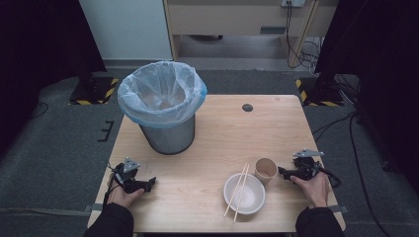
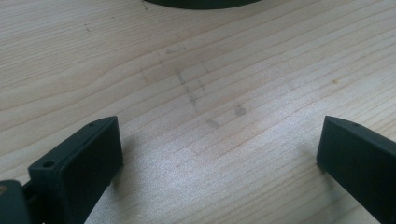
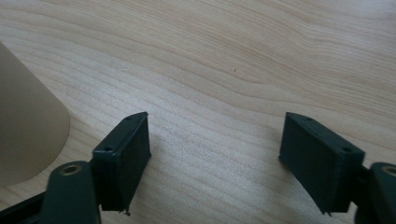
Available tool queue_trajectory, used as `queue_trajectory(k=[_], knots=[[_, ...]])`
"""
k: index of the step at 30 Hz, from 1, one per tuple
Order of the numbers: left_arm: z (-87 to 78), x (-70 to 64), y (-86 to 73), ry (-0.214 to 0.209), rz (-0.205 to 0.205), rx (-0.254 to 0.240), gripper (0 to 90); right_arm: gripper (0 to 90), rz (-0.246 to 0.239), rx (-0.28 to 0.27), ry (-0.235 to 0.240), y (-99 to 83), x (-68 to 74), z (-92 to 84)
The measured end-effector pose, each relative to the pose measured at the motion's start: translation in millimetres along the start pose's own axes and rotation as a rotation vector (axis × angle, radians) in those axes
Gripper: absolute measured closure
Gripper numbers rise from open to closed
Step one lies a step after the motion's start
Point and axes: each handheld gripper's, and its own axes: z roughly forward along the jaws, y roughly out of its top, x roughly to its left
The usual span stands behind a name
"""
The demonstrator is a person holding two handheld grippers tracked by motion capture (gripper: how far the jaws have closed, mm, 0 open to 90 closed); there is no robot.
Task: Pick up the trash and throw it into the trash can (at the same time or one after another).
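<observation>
Both grippers are resting low on the tabletop point(image 1: 217, 148), one at each near corner. My right gripper point(image 1: 285, 172) is sitting just beside the paper cup point(image 1: 266, 170), its fingers point(image 3: 122, 156) spread wide with only bare wood between them; the cup's tan wall point(image 3: 25, 126) is showing off to one side of the finger pair, not inside it. My left gripper point(image 1: 148, 183) is likewise released, fingers point(image 2: 81, 170) apart over empty wood, with the base of the metal bin point(image 1: 167, 133) just ahead.

The cup is standing upright, touching or nearly touching the white bowl point(image 1: 244, 193), which is carrying a pair of chopsticks point(image 1: 237, 190) across its rim.

Judgement: the cup looks like the nearest pick, the lined bin the likely destination. I am planning to shift the right gripper sideways until the cup wall sits centred between the fingers, grip below the rim, and squeeze gently, since thin paper will crumple. Lift straight up to avoid nudging the bowl and rolling the chopsticks.
</observation>
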Motion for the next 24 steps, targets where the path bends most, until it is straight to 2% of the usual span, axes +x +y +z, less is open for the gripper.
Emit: queue_trajectory(k=[3, 6, 7, 9, 11, 13, 14, 24], knots=[[-0.1, 0.2, -0.1, -0.001, -0.002, -0.001, 0.0, 27.9, 0.003, -0.015, -0.002, 2.2, 1.2, -3.2], [0.1, -0.5, -0.1, 0.003, 0.003, 0.000, 0.0, 29.9, 0.025, -0.072, -0.010, 7.3, 0.9, -10.9], [0.2, -1.0, -0.1, 0.006, 0.005, 0.001, 0.0, 30.8, 0.036, -0.119, -0.012, 11.2, 0.4, -17.5], [0.1, -1.0, -0.1, 0.005, 0.005, 0.002, 0.0, 31.3, 0.045, -0.132, -0.012, 12.6, 0.7, -20.0], [-0.3, -1.2, -0.4, 0.001, 0.007, 0.003, 0.0, 31.5, 0.070, -0.182, -0.013, 17.8, 1.1, -28.9], [-0.4, -1.3, -0.6, 0.001, 0.008, 0.002, 0.0, 31.5, 0.075, -0.196, -0.012, 19.4, 1.3, -31.8], [-0.5, -1.3, -0.6, 0.000, 0.008, 0.002, 0.0, 31.5, 0.091, -0.229, -0.010, 22.9, 2.2, -37.2], [-0.5, -1.4, -0.7, -0.001, 0.009, 0.002, 0.0, 35.8, 0.081, -0.283, 0.010, 36.4, 9.3, -50.0]])
